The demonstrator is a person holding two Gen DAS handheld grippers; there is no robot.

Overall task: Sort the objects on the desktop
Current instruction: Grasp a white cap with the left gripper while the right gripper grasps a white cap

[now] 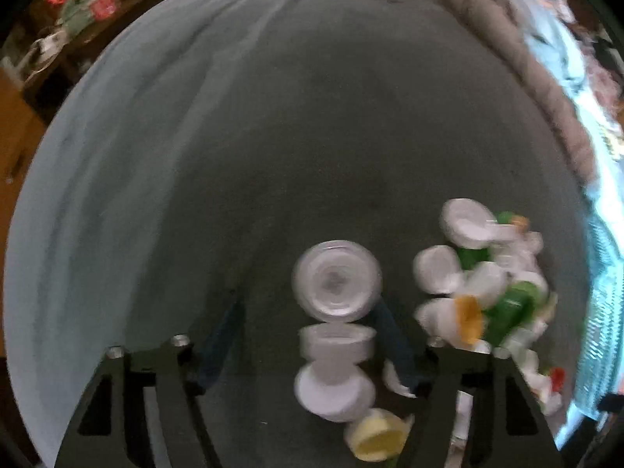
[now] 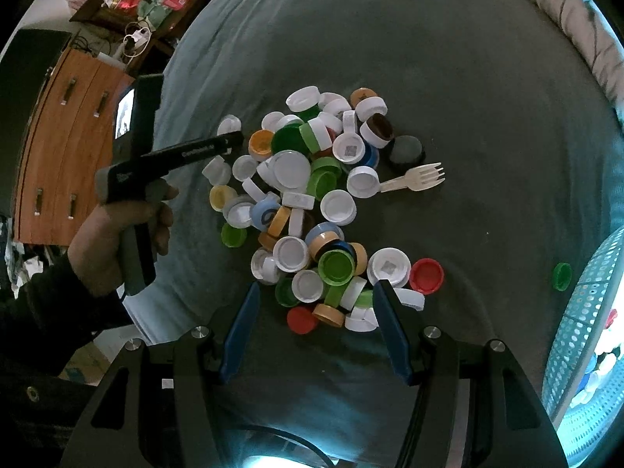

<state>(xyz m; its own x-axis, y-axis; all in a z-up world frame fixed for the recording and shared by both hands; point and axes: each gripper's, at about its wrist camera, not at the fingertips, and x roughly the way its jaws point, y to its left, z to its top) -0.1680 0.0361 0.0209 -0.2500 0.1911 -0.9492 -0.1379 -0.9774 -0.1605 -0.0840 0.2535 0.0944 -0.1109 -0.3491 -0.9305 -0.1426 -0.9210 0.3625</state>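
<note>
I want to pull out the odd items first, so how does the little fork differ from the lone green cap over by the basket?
The fork is pale cream, long and pronged; the green cap is round and short. The fork's handle touches the cap pile, tucked against a white cap; the green cap sits apart on the cloth, near the perforated blue basket. Both rest on the same grey cloth.
</note>
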